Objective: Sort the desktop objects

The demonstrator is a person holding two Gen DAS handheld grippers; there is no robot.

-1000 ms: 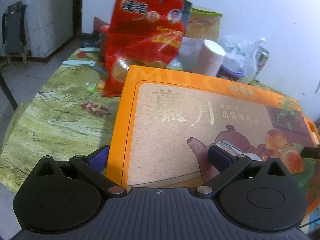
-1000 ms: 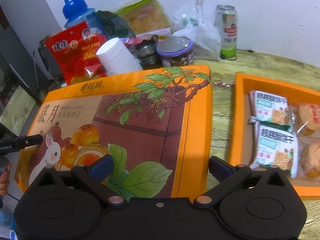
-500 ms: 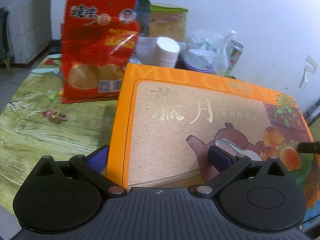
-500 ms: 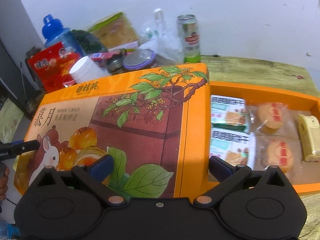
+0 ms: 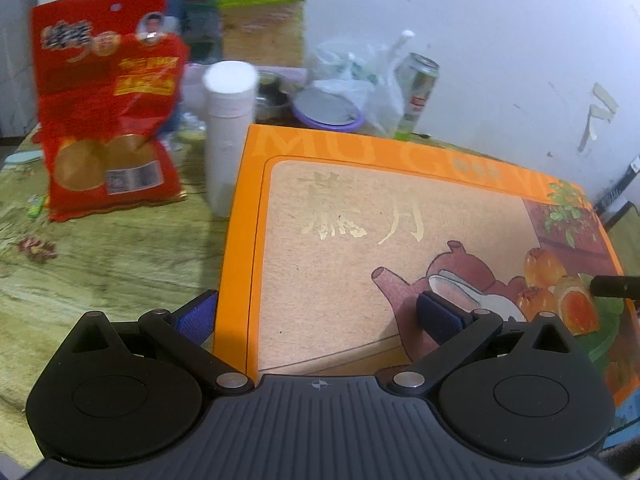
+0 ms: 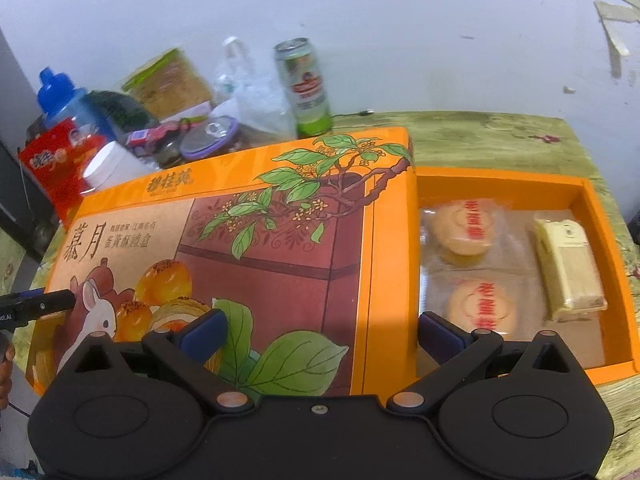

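Now the left gripper (image 5: 316, 314) grips the near left corner of the flat orange cardboard lid (image 5: 400, 240) printed with a teapot and pastries, one blue pad outside its left edge and the other on its top face. Likewise, the right gripper (image 6: 322, 330) straddles the lid's near right edge, one pad on the leaf print, the other over the open orange box tray (image 6: 588, 196). That lid covers the tray's left part; two round wrapped pastries (image 6: 464, 228) and a pale yellow wrapped bar (image 6: 568, 268) lie uncovered on the right. Farther back on the green marbled table (image 5: 100, 264) stand a red snack bag (image 5: 108, 120), a white cylindrical tub (image 5: 228, 136) and a green drink can (image 6: 306, 88).
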